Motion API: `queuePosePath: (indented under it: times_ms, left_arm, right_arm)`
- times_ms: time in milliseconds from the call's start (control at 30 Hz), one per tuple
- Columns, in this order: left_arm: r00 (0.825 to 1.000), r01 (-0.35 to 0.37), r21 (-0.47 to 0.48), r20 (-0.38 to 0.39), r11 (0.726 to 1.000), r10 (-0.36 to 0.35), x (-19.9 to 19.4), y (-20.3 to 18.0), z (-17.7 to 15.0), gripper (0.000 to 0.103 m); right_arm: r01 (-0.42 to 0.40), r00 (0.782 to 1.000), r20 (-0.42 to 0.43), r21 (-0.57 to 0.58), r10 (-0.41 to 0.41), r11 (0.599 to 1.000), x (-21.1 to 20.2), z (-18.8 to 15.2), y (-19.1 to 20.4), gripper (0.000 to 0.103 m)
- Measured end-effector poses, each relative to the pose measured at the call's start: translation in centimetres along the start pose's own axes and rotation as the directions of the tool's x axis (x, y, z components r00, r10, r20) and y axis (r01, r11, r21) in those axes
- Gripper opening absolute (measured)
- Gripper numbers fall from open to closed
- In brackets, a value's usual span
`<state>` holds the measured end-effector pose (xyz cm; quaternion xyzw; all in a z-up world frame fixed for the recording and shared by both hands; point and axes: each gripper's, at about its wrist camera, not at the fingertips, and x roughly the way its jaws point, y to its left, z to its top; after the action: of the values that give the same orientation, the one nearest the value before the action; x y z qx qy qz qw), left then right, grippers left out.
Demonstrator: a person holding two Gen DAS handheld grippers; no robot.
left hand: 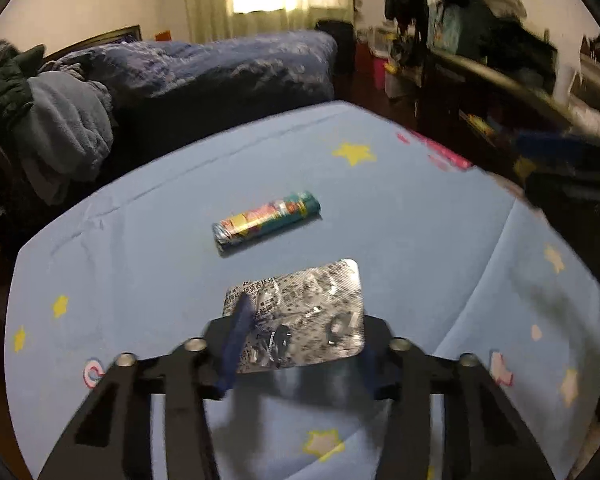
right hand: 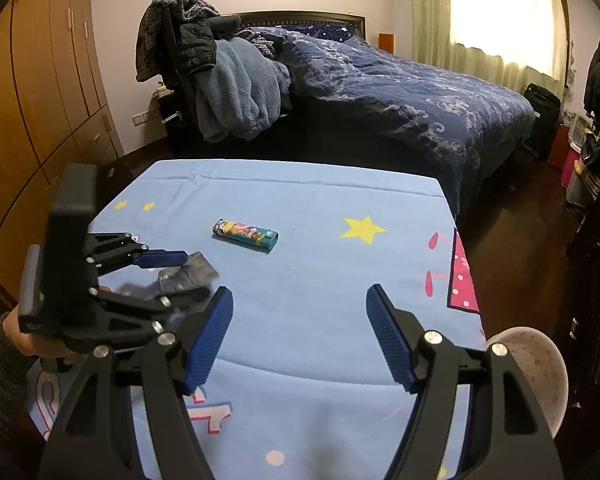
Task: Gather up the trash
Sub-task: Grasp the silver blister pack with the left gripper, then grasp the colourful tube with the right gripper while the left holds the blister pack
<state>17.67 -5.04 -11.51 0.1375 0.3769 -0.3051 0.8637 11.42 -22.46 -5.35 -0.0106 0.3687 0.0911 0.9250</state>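
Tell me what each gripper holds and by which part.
The left gripper grips the silver blister pack by its near short end, fingers at its two side edges. The right gripper is open and holds nothing.

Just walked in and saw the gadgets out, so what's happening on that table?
A person is clearing trash off the blue star-print tablecloth with two handheld claws. The left claw is closed on a used silver pill blister pack, held just above the cloth. The right claw hovers open and empty. A colorful lighter lies untouched mid-table.
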Motion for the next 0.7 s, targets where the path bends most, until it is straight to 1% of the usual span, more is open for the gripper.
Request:
queuePosePath:
  times_ms: [100, 167, 233, 367, 400, 500, 600, 700]
  left_arm:
    - [1.0, 0.009, -0.023, 0.029, 1.0, -0.008, -0.8, 0.3, -0.3, 0.031]
    - [0.999, 0.016, -0.039, 0.047, 0.999, -0.015, -1.3, 0.6, -0.3, 0.029]
    - [0.998, 0.026, -0.065, 0.063, 0.998, -0.022, -1.5, 1.0, -0.3, 0.028]
    - [0.994, 0.03, -0.13, 0.111, 0.991, -0.015, -2.1, 2.1, 0.0, 0.019]
    - [0.991, 0.029, -0.147, 0.134, 0.989, -0.009, -2.5, 2.5, 0.1, 0.015]
    - [0.988, 0.021, -0.167, 0.157, 0.986, 0.006, -3.1, 3.0, 0.2, 0.009]
    - [0.985, -0.004, -0.176, 0.167, 0.984, 0.034, -3.8, 3.4, -0.1, 0.007]
    - [0.979, -0.04, -0.193, 0.188, 0.98, 0.077, -4.8, 3.8, -0.6, 0.007]
  right_arm:
    - [0.0, 1.0, -0.004, -0.008, 0.0, 1.0, 0.3, 0.2, 0.3, 0.07]
    - [0.0, 1.0, -0.005, -0.017, 0.0, 1.0, 0.6, 0.3, 0.5, 0.07]
    - [-0.001, 1.0, -0.008, -0.023, 0.001, 1.0, 0.8, 0.5, 0.8, 0.07]
    - [-0.004, 1.0, -0.012, -0.034, 0.003, 0.999, 1.1, 0.7, 1.3, 0.07]
    - [-0.005, 1.0, -0.012, -0.037, 0.005, 0.999, 1.2, 0.7, 1.4, 0.07]
    - [-0.006, 1.0, -0.014, -0.048, 0.005, 0.999, 1.4, 1.0, 1.7, 0.07]
    - [0.002, 1.0, -0.009, -0.068, -0.002, 0.998, 1.8, 1.4, 2.2, 0.07]
    - [0.016, 1.0, -0.011, -0.112, -0.017, 0.994, 3.2, 2.2, 2.9, 0.07]
